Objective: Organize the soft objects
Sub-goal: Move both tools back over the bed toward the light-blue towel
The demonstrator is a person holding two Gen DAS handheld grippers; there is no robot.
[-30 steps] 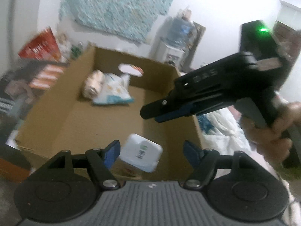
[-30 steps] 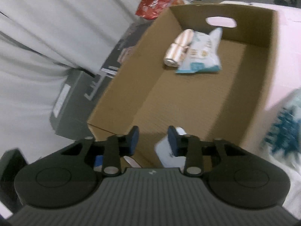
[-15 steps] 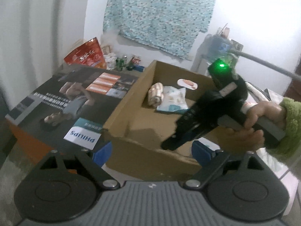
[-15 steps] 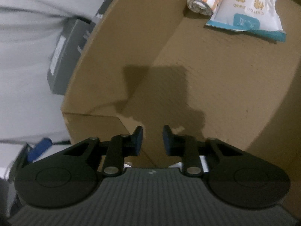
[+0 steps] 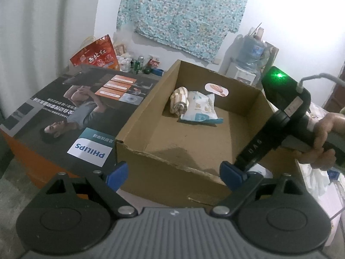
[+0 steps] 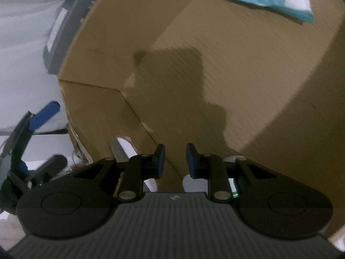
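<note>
Item: cardboard box (image 5: pixel 138 129), open-topped. Contents, at my twelve o'clock against the far wall: striped rolled cloth (image 5: pixel 179 103), touching a white-and-teal soft packet (image 5: pixel 200 110) beside it. My left gripper (image 5: pixel 174 176): jaws wide, just opened further, nothing between. My right gripper (image 6: pixel 175 160): jaws narrow, just closed further, empty, over the box floor.

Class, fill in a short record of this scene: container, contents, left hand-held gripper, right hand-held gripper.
container: open cardboard box
contents: rolled striped towel touching a white-and-blue packet, both at the far end
left hand-held gripper: open, nothing between its fingers, in front of the box
right hand-held gripper: jaws narrowly apart, nothing between them, over the box's near end
</note>
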